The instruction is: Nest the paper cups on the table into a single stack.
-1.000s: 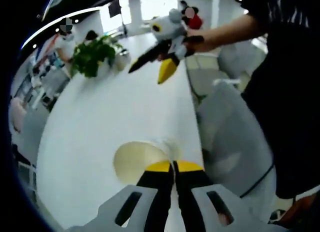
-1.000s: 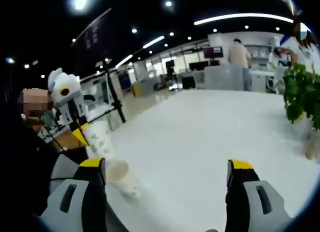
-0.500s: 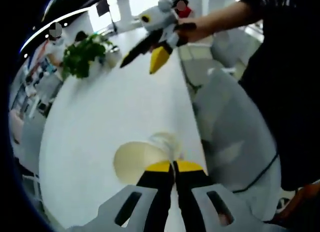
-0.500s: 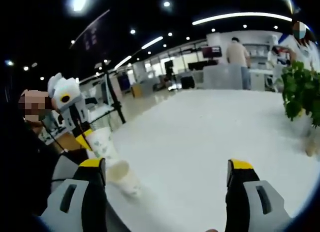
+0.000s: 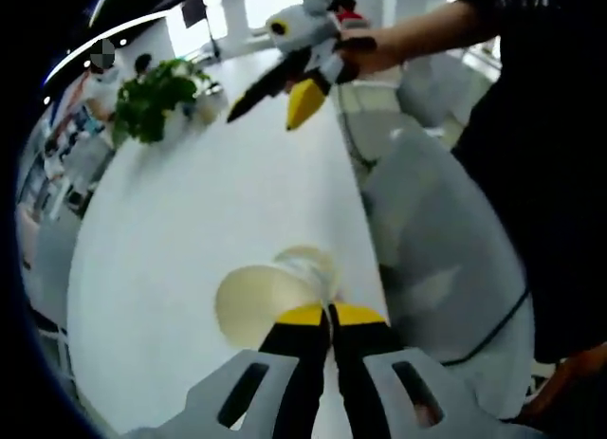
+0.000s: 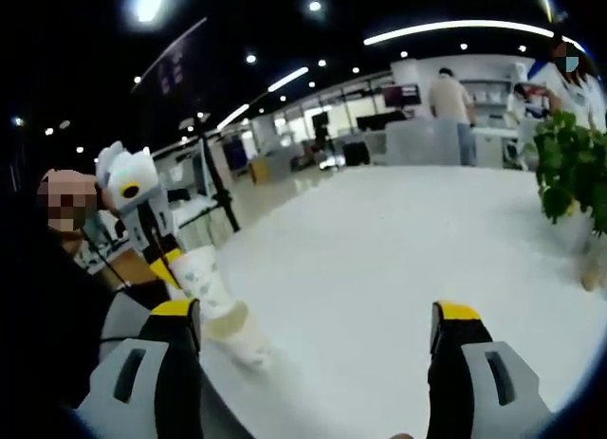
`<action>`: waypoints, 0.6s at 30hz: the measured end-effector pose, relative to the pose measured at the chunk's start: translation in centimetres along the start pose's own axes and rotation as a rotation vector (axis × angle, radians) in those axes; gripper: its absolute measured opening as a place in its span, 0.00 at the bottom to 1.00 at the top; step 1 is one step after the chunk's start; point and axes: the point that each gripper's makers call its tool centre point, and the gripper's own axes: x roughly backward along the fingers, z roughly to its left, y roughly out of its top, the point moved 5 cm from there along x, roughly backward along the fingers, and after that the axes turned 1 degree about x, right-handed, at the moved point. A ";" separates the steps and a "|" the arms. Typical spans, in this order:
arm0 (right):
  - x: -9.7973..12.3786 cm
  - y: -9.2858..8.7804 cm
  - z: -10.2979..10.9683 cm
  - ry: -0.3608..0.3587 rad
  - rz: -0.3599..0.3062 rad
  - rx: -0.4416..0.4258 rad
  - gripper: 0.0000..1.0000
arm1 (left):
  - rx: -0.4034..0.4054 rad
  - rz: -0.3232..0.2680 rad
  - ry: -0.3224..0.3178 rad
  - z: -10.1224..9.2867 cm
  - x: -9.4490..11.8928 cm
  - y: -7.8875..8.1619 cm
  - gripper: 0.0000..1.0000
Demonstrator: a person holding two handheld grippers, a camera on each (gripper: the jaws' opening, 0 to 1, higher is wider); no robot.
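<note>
Where table runs clear, plant far.

both grippers, left gripper and right gripper, have grey bodies, black jaws, yellow tips.

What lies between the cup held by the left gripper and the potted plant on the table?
In the left gripper view, only bare white table lies between the held cup and the potted plant.
</note>
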 end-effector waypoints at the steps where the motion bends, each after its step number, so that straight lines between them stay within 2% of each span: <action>1: 0.0 0.0 0.0 0.000 -0.002 -0.001 0.99 | -0.002 0.003 -0.002 0.0 -0.1 -0.1 0.00; 18: 0.1 -0.5 -0.1 -0.004 0.008 -0.009 0.99 | -0.027 0.025 -0.019 0.2 -1.3 0.0 0.00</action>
